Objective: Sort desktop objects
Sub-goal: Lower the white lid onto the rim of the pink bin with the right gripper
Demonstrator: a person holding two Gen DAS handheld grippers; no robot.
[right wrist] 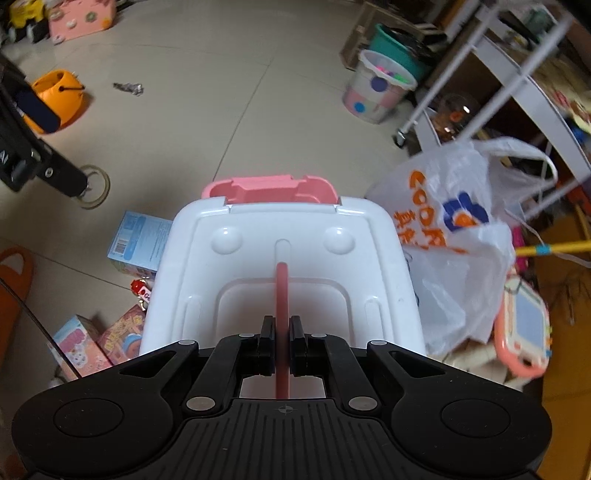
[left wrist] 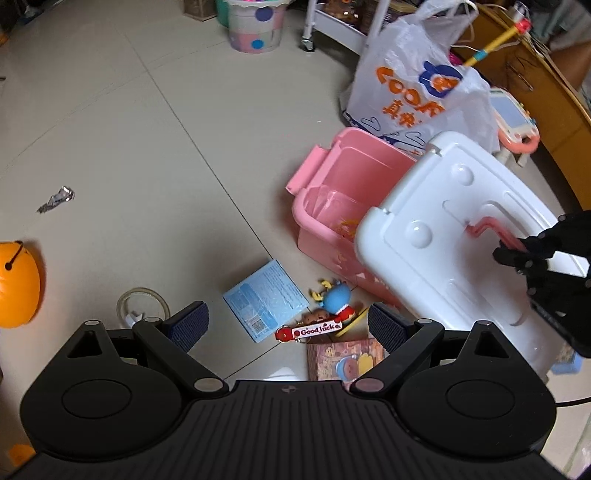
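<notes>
A pink storage box point(left wrist: 332, 206) stands open on the tiled floor. My right gripper point(right wrist: 282, 334) is shut on the pink handle point(right wrist: 282, 295) of the box's white lid point(right wrist: 280, 236) and holds the lid tilted over the box; it also shows in the left wrist view point(left wrist: 517, 254). My left gripper point(left wrist: 288, 325) is open and empty above a blue packet point(left wrist: 264, 299), a blue toy figure point(left wrist: 334, 297), a red "Good luck" keychain point(left wrist: 314, 332) and a pink picture box point(left wrist: 343, 358).
A tape roll point(left wrist: 142, 304), an orange bucket point(left wrist: 16, 284) and a foil scrap point(left wrist: 55, 199) lie to the left. A white shopping bag point(left wrist: 417, 85), a pink drawing tablet point(right wrist: 522, 328), a dotted bin point(left wrist: 255, 24) and a wheeled white rack point(right wrist: 517, 85) stand behind the box.
</notes>
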